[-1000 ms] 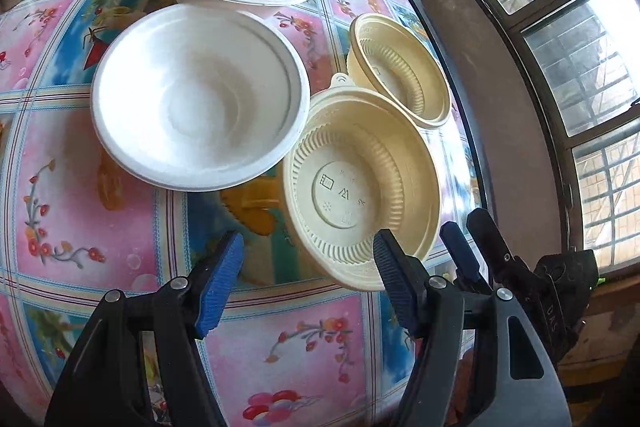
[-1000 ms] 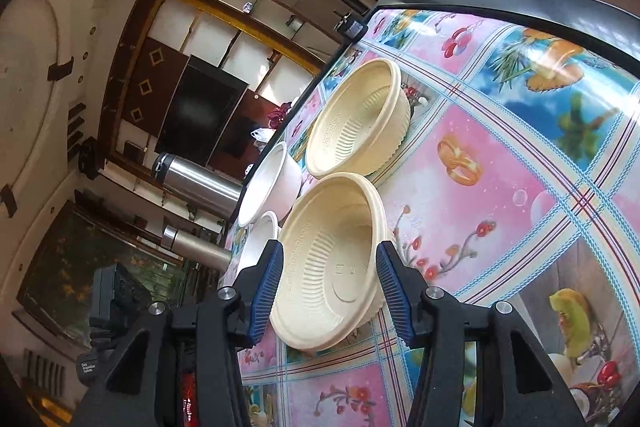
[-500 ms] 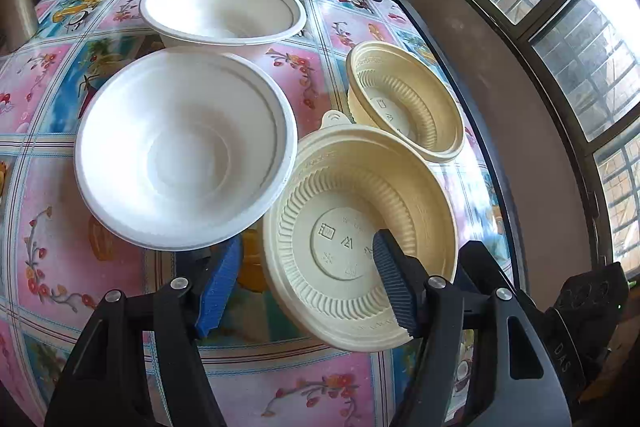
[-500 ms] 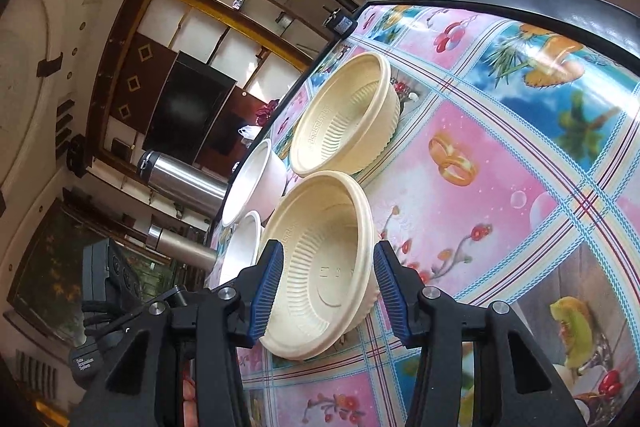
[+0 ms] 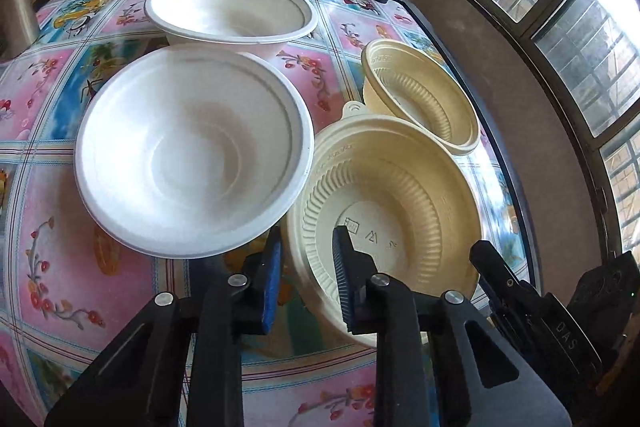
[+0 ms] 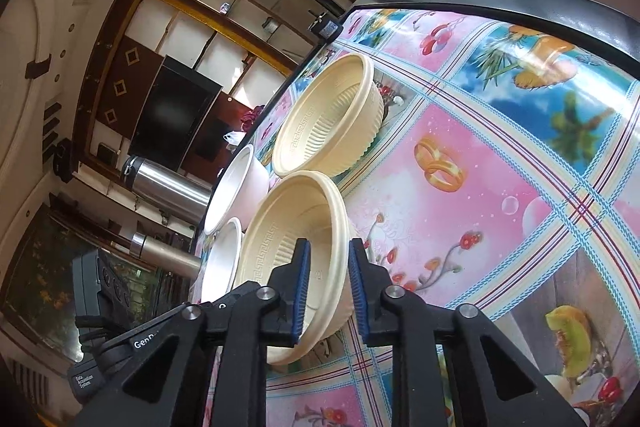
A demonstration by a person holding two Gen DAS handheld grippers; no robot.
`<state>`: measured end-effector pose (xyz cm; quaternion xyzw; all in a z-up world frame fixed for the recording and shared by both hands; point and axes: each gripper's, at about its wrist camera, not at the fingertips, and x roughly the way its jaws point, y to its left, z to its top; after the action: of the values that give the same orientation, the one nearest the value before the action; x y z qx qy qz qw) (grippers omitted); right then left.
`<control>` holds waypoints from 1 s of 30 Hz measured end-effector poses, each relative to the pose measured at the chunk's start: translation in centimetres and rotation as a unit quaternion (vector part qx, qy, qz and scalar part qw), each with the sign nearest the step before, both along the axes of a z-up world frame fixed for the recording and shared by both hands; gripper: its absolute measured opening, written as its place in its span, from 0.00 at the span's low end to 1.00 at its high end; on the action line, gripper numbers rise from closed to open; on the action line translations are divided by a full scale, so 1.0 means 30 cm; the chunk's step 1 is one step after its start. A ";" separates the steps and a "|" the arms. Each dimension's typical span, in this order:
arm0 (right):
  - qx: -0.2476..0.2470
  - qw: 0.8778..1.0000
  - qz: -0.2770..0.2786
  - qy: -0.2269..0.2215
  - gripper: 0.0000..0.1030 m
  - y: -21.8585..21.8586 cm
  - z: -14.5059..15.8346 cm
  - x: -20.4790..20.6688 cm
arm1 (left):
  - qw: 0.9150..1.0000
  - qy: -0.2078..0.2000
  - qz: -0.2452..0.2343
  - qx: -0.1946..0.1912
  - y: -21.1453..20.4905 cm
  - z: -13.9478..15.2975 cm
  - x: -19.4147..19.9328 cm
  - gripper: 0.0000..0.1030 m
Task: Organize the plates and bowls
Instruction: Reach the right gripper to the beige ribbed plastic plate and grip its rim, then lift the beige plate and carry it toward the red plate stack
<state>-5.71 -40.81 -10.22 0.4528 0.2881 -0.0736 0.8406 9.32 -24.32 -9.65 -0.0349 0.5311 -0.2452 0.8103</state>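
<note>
Now, my grips: my left hand-held gripper (image 5: 306, 273) and my right hand-held gripper (image 6: 329, 289) have both just been closing, and each one pinches the rim of the near cream bowl (image 5: 400, 211).
Left grip: one pad is inside the bowl and one is outside its wall, on the side next to the white bowl.
Right grip: its pads squeeze the rim on the other side of the same bowl.
What it means: I think I have the bowl from two sides, so I can lift it and stack it.
Where the bowl is: it seems to rest on the flowery desk (image 5: 44, 247), its rim just under the edge of the near white bowl (image 5: 192, 155).
Other bowls: a smaller-looking cream bowl (image 5: 420, 95) sits just behind it, and a second white bowl (image 5: 230, 7) is farther back.
Changed from before: a second ago both pairs of jaws stood wide apart around the bowl. The bowls lie as they did.
</note>
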 end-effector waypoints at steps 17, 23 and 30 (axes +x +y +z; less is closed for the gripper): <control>-0.012 1.000 -0.007 0.009 0.11 -0.009 -0.011 0.003 | 0.998 -0.049 -0.010 0.027 -0.014 0.006 -0.030 0.11; 0.000 1.000 -0.003 0.006 0.10 -0.011 -0.018 -0.007 | 0.998 -0.059 -0.010 0.034 -0.003 0.011 -0.063 0.11; 0.008 1.000 0.009 0.002 0.10 0.016 -0.021 -0.034 | 0.997 -0.066 -0.007 0.046 0.054 0.009 -0.120 0.12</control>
<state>-6.73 -40.32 -10.85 0.4566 0.2945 -0.0652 0.8370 5.73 -22.70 -9.37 0.0227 0.4878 -0.2282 0.8423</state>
